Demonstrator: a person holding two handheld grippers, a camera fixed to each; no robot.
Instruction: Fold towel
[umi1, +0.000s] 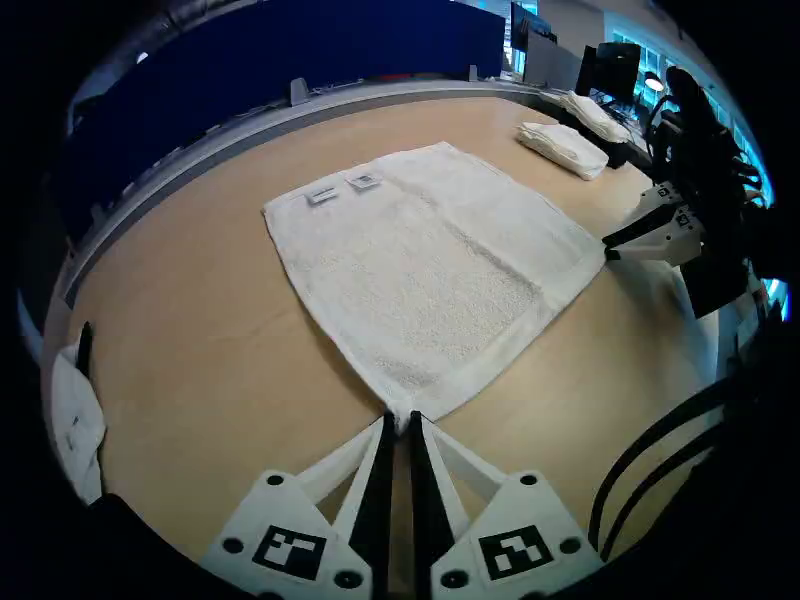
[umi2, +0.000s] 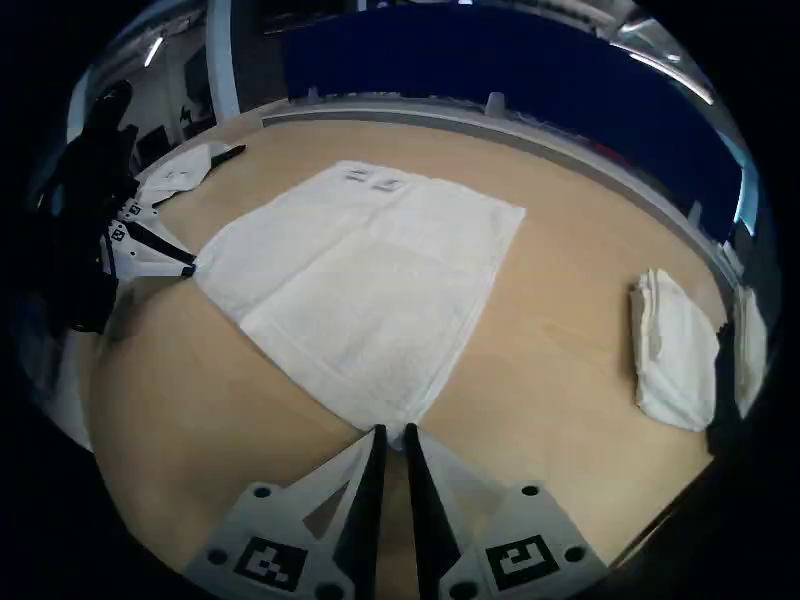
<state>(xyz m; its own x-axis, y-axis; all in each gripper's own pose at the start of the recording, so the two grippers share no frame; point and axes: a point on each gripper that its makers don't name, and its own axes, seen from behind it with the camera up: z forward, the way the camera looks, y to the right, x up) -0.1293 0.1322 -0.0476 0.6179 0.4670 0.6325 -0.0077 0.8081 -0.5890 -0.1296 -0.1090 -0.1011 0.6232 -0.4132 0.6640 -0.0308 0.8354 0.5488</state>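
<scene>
Left gripper view: the towel is seen spread flat on the table, with one near corner pinched by the closed left gripper. In the right gripper view, another corner is clamped likewise by the right gripper. No fold is judged made yet, so all the folding is left.

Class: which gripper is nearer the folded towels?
Right. The right gripper pinches a spread towel corner, with the folded towels to its right; the left gripper pinches another corner, farther away.

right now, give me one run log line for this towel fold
white terry towel: spread flat on pale wooden table | left gripper: shut on one near corner | right gripper: shut on another corner
</scene>
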